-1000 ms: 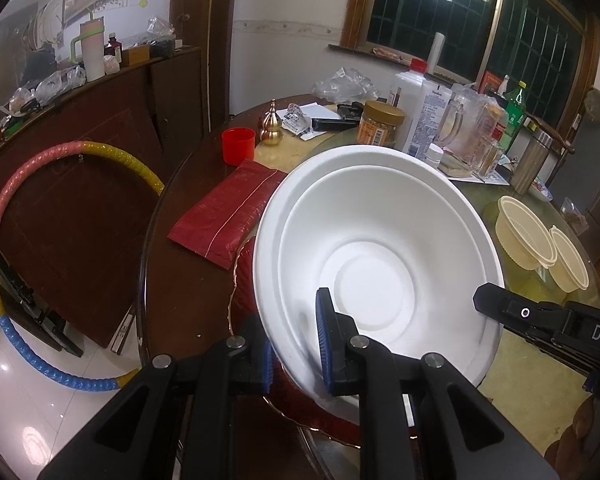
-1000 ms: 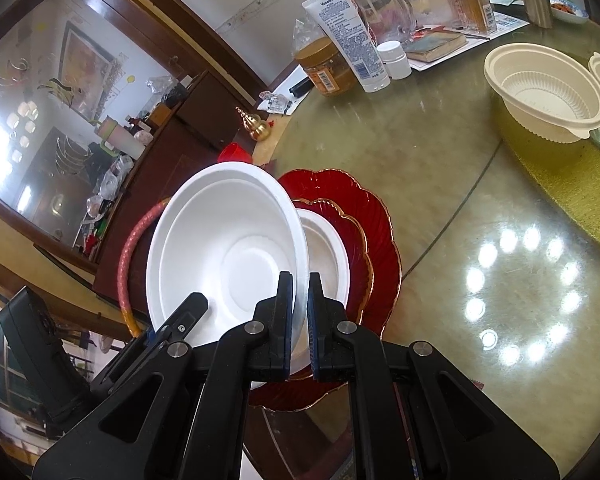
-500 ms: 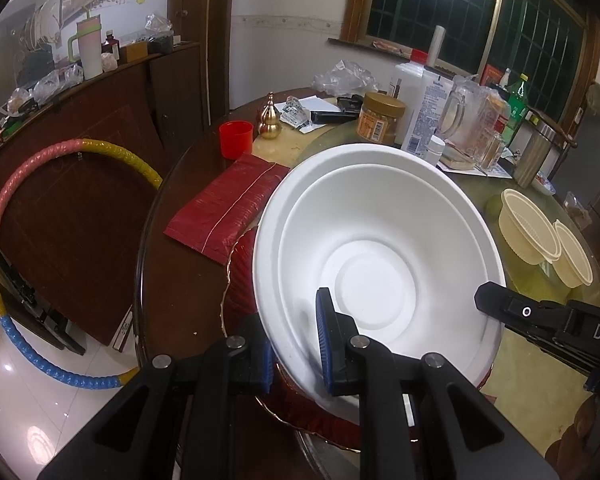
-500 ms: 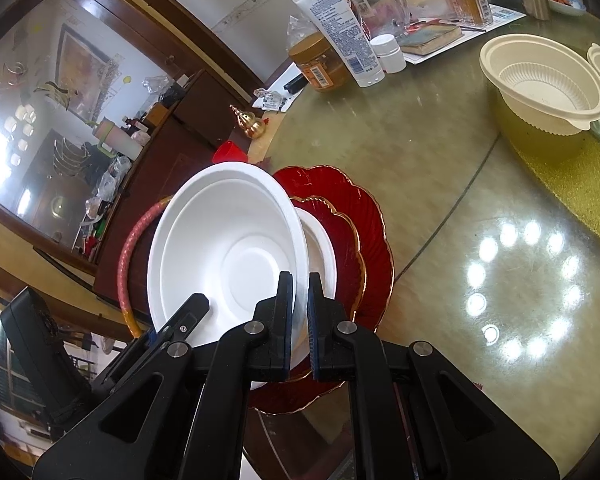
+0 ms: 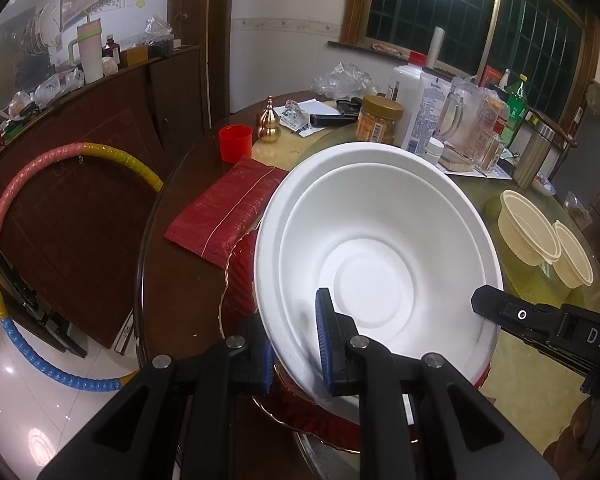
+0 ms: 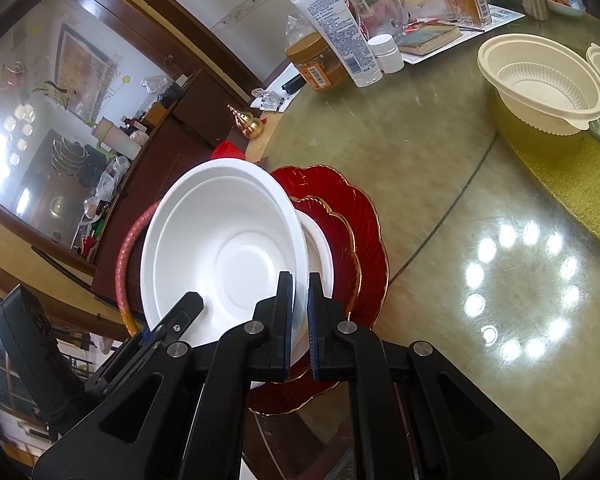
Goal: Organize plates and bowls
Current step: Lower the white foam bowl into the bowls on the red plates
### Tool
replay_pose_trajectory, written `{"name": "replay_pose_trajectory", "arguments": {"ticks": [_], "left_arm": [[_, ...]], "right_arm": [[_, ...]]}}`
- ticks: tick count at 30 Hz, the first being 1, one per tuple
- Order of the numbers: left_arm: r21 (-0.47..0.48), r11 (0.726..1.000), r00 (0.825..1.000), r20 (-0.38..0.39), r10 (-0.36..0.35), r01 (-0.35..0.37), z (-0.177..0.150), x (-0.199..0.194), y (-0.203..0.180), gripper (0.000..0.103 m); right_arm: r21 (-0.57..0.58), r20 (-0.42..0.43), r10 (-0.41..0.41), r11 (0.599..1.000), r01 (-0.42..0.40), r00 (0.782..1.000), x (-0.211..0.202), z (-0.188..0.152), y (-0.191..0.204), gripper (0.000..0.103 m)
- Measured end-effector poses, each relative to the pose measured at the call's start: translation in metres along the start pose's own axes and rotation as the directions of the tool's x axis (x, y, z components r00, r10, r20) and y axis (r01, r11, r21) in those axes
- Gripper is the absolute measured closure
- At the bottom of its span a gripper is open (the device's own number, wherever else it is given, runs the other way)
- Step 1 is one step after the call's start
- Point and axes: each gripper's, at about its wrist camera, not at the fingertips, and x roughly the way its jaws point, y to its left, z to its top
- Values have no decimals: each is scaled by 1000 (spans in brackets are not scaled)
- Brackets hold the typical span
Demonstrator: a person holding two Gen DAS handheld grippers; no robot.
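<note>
Both the left gripper [image 5: 294,344] and right gripper [image 6: 300,320] clench the white foam bowl's [image 5: 376,256] rim above the red plates [image 6: 360,232]; next, it likely needs lowering onto the stack.

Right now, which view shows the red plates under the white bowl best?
Right wrist: the red plates show stacked, gold-rimmed, beside the white bowl. Left wrist shows only slivers of them behind the bowl.

A red cup [image 5: 235,143] and a brass gourd ornament [image 5: 269,122] stand near the table's [image 6: 420,168] far left edge, a red packet [image 5: 224,210] just before them. A hoop [image 5: 4,240] leans against the dark cabinet [image 5: 100,128].
</note>
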Motion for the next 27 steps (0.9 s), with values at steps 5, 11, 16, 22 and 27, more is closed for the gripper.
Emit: {"name": "replay_pose_trajectory", "arguments": {"ticks": [5, 11, 16, 22, 27], "left_arm": [[10, 1000, 1000, -4, 10, -10, -1, 1, -4, 86], [16, 1000, 1000, -8, 21, -21, -2, 0, -6, 86], [19, 1000, 1000, -9, 24, -24, -2, 1, -7, 86], [19, 1000, 1000, -10, 23, -23, -2, 1, -6, 86], [21, 999, 1000, -6, 27, -27, -3, 1, -7, 86]], "right_arm": [[1, 0, 5, 1000, -5, 1000, -2, 1, -3, 97], [7, -3, 9, 1000, -9, 1000, -2, 2, -6, 97], [6, -2, 9, 1000, -9, 1000, -2, 2, -6, 97], [6, -5, 8, 1000, -8, 1000, -2, 2, -7, 97], [7, -3, 9, 1000, -9, 1000, -2, 2, -7, 97]]}}
